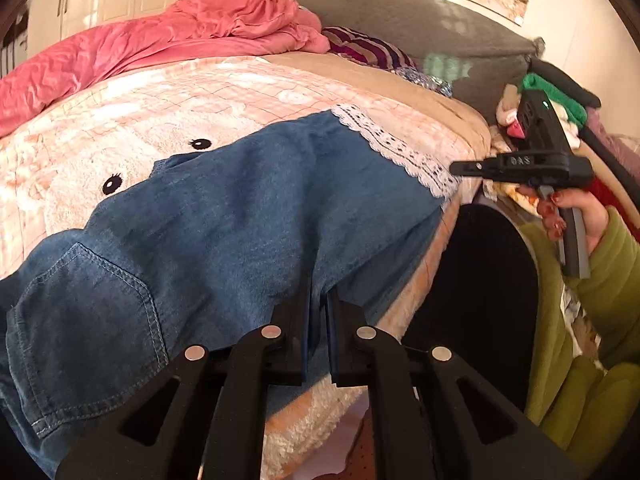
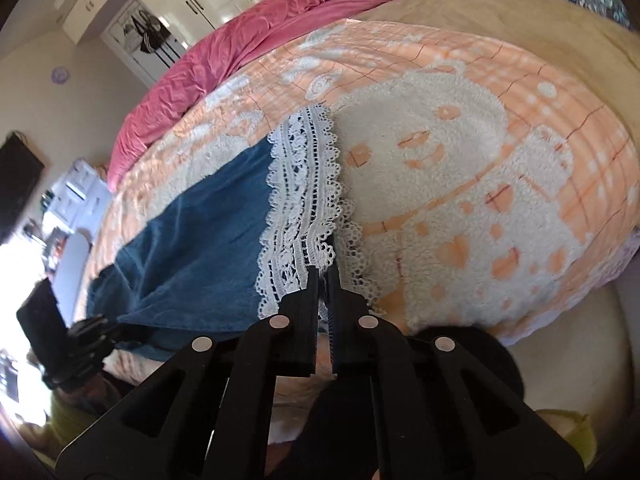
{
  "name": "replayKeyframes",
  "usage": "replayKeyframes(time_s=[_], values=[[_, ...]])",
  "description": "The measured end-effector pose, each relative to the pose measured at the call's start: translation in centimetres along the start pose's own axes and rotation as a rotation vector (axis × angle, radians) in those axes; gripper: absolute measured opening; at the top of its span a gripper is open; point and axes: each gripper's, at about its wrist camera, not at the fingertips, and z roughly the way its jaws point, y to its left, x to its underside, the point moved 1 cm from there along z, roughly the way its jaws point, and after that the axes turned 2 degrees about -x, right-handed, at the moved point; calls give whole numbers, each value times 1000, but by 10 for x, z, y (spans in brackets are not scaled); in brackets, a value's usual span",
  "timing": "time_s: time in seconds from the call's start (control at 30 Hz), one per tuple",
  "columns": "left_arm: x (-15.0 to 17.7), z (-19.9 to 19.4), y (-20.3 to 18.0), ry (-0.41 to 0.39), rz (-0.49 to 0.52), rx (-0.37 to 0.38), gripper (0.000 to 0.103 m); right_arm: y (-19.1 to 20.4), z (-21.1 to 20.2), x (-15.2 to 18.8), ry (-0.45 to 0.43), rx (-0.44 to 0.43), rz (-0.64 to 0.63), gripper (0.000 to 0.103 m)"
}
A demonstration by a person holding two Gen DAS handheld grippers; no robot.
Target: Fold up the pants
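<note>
- Denim pants [image 1: 224,216] with a white lace hem [image 2: 308,200] lie stretched along the near edge of the bed, on an orange-and-white fleece blanket [image 1: 120,120]; a back pocket [image 1: 88,320] faces up at the left end.
- Left gripper [image 1: 318,300] has its jaws pressed together on the denim at the near edge, close to the pocket end, with cloth caught between them.
- Right gripper [image 2: 324,276] has its jaws pinched on the lace hem at the leg end; in the left wrist view it sits at the far right of the pants, held by a hand [image 1: 576,212] in a green sleeve [image 1: 612,264].
- Judged from this, the legs seem already laid one over the other, since only one lace-edged band shows, though I cannot be sure. With both ends gripped, the crosswise fold, hem towards waist, looks still to come.
- Writing: raised letters on the right gripper's body read roughly "DAS", not sharp enough to be certain. No brand label shows on the pants.
</note>
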Motion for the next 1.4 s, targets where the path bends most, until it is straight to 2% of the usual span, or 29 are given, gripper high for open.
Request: replayKeyframes(time_s=[0.1, 0.3, 0.33, 0.37, 0.47, 0.53, 0.6, 0.63, 0.73, 0.9, 0.97, 1.03, 1.1, 1.2, 1.23, 1.27, 1.3, 1.33, 1.4], values=[[6, 2, -8, 21, 40, -2, 6, 0, 0, -1, -3, 47, -32, 1], [19, 14, -16, 92, 93, -11, 6, -4, 11, 2, 46, 103, -48, 4], [19, 15, -16, 96, 88, -14, 6, -6, 9, 2, 40, 107, -35, 10], [20, 16, -14, 98, 74, -12, 6, -5, 5, 2, 27, 104, -29, 12], [19, 6, -10, 79, 55, -2, 7, 14, -16, 2, -42, 89, -126, 12], [19, -3, -9, 62, 40, -1, 16, 40, -21, 5, -42, 41, -240, 16], [19, -17, -5, 38, 13, -4, 47, 67, -17, 11, -11, -17, -346, 26], [20, -25, -3, 24, 2, -20, 48, 84, -12, 17, 9, -41, -418, 29], [24, -50, 6, -14, -35, -89, 48, 127, 9, 37, 70, -79, -603, 30], [41, -97, 51, -38, -215, -329, 48, 181, 36, 78, 143, -80, -916, 29], [49, -114, 66, -48, -283, -383, 48, 187, 38, 88, 148, -62, -973, 30], [58, -127, 82, -48, -359, -448, 54, 188, 42, 90, 150, -38, -983, 30], [63, -129, 93, -44, -415, -465, 65, 186, 47, 88, 155, -27, -974, 30], [66, -124, 111, -58, -531, -419, 69, 188, 57, 88, 158, -19, -998, 30], [65, -119, 115, -65, -549, -414, 69, 189, 61, 89, 162, -9, -1013, 23], [65, -115, 118, -66, -554, -426, 56, 189, 65, 91, 177, 5, -1030, 1], [65, -112, 121, -60, -554, -463, 28, 188, 67, 93, 200, 7, -1042, 1], [64, -111, 124, -62, -551, -480, 25, 187, 65, 93, 204, -1, -1057, 1], [61, -114, 127, -73, -560, -454, 20, 186, 56, 93, 204, -23, -1069, 1]])
